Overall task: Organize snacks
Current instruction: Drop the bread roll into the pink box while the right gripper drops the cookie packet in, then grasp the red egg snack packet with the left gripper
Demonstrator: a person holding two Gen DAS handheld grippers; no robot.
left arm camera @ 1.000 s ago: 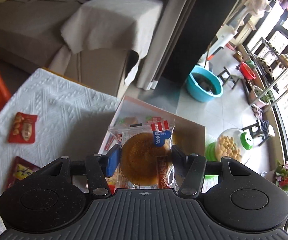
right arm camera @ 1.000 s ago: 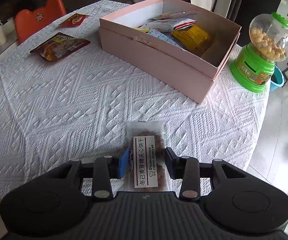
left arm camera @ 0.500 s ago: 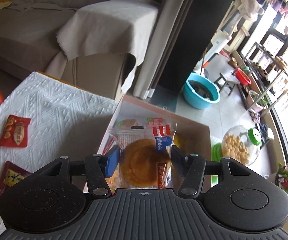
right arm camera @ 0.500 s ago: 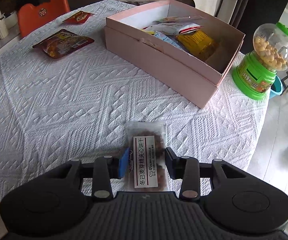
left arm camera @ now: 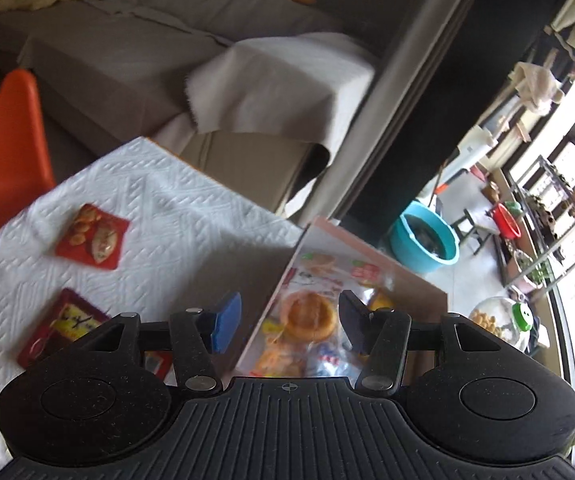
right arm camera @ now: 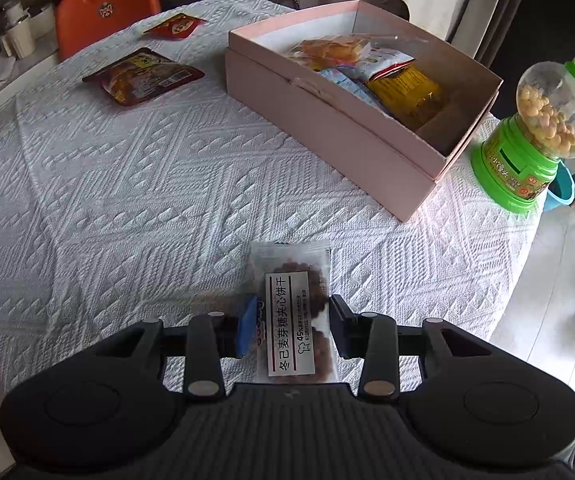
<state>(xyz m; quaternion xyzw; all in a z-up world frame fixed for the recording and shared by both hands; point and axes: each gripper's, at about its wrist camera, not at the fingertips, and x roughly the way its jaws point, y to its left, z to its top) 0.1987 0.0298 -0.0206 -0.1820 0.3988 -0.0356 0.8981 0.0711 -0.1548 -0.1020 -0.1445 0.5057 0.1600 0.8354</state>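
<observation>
My left gripper is open and empty above the pink box. The round cake packet lies in the box among other snack packets. In the right wrist view the box stands at the far right of the table, with the cake packet on top at its far end. My right gripper is shut on a clear biscuit packet with a white label, held low over the white tablecloth.
Two red snack packets lie on the cloth left of the box. A green candy dispenser stands at the table's right edge. An orange chair is at the far left. A sofa lies beyond.
My left gripper opened and let go of the cake packet, which dropped into the box. The left view swung left. My right gripper kept its hold on the biscuit packet.
</observation>
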